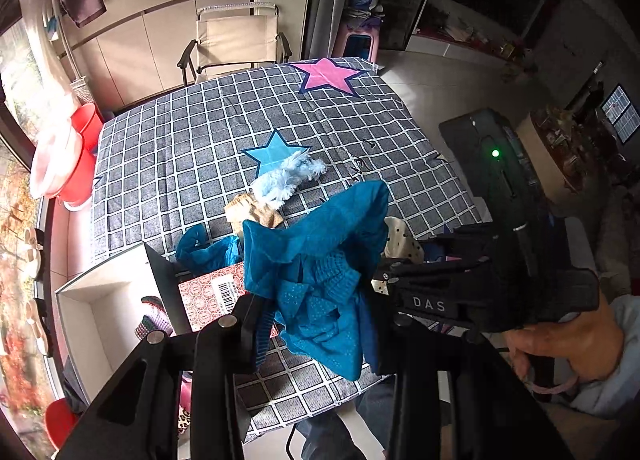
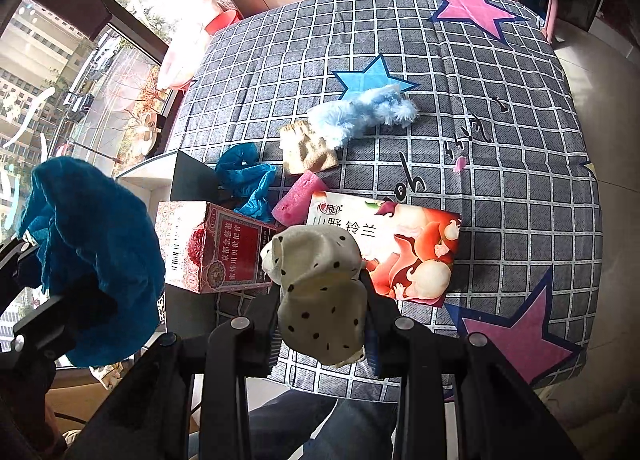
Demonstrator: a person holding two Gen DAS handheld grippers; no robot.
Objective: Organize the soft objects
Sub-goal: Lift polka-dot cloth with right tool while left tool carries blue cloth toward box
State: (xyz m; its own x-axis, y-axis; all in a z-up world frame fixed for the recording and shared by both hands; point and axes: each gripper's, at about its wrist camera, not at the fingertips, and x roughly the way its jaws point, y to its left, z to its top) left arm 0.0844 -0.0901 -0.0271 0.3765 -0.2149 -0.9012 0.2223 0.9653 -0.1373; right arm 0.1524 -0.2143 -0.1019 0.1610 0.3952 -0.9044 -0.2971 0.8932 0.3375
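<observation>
1. Left gripper (image 1: pixel 316 324): clenched on a teal knit garment (image 1: pixel 320 260), which hangs bunched from the jaws above the near edge of the checked star-print cloth (image 1: pixel 192 131). No clear long axis; it drapes downward.
2. Right gripper (image 2: pixel 322 312): clamped tight on a cream dotted sock (image 2: pixel 320 292), held aloft just nearer than the red medicine box (image 2: pixel 224 248). Its long axis runs along the fingers, toe end toward the camera.
3. Red medicine box: landmark, at the near left of the cloth.
4. White open box (image 1: pixel 104 300): directly left of the red medicine box, off the cloth's edge; a striped knit item (image 1: pixel 154 318) lies inside. Judged the likely drop place; the left gripper is the nearer of the two.
5. Tissue pack (image 2: pixel 400 248): just right of the medicine box, with a pink sponge (image 2: pixel 296 195) beyond it.
6. Blue plastic glove (image 2: pixel 246 175): just beyond the medicine box.
7. Tan knit sock (image 2: pixel 306 151): farther beyond, touching the fluffy pale-blue sock (image 2: pixel 360 115).
8. View note: only the left wrist view shows the white box's interior; only the right wrist view shows the tissue pack and sponge.
</observation>
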